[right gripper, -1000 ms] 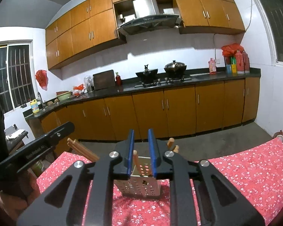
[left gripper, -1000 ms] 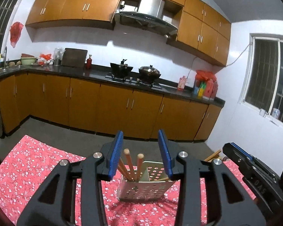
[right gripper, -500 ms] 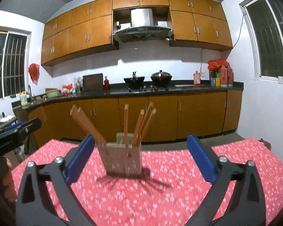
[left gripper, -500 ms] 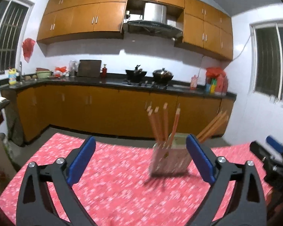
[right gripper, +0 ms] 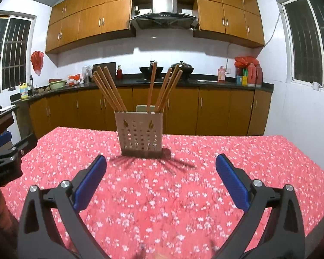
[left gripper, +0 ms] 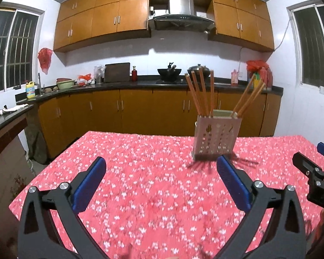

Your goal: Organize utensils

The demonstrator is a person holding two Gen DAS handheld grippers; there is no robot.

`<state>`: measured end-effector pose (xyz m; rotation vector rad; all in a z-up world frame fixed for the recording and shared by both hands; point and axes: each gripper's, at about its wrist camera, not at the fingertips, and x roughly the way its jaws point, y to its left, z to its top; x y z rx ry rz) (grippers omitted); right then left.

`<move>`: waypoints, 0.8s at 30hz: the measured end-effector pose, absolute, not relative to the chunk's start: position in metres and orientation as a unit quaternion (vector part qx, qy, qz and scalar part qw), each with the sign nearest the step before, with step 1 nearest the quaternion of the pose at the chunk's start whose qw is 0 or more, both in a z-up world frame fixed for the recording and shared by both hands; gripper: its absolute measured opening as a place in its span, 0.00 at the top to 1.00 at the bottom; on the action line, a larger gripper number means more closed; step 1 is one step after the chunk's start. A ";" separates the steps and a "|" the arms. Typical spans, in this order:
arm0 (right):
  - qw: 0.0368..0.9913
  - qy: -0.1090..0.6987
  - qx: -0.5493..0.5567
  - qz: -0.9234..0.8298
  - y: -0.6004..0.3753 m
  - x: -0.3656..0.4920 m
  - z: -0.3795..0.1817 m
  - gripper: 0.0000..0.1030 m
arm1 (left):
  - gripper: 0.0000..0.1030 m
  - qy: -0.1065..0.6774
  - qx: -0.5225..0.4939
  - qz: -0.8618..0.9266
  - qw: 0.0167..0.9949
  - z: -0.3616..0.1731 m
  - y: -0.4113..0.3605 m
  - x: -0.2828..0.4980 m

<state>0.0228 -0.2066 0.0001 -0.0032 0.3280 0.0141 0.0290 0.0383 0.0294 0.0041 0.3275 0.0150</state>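
A beige perforated utensil holder (left gripper: 217,139) (right gripper: 139,133) stands upright on the red floral tablecloth (left gripper: 151,185) (right gripper: 162,185). Several wooden chopsticks (left gripper: 202,92) (right gripper: 110,88) lean out of it in two bunches, left and right. My left gripper (left gripper: 161,170) is open and empty, well short of the holder, which lies ahead and to its right. My right gripper (right gripper: 161,168) is open and empty too, with the holder straight ahead beyond its blue pads (right gripper: 90,181). The right gripper's tip (left gripper: 313,172) shows at the left wrist view's right edge.
Beyond the table runs a kitchen counter (left gripper: 140,84) with orange cabinets, a wok (left gripper: 169,71), a pot and bottles. A lower dark counter (left gripper: 6,116) stands to the left. The left gripper's body (right gripper: 6,155) shows at the right wrist view's left edge.
Both grippers went from nearly shut around chopsticks above the holder to wide open. Both pulled back and sank, so the holder now stands farther off with the chopsticks left in it.
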 end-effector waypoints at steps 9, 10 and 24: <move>0.984 0.179 0.005 -0.001 -0.212 0.014 -0.015 0.04 | 0.02 0.170 -0.002 0.010 0.985 0.017 0.040 0.017; 0.984 0.180 0.006 -0.002 -0.212 0.013 -0.016 0.04 | 0.02 0.169 0.001 0.010 0.986 0.017 0.039 0.016; 0.982 0.188 0.006 -0.010 -0.216 0.013 -0.020 0.04 | 0.02 0.181 0.011 0.016 0.983 0.011 0.034 0.017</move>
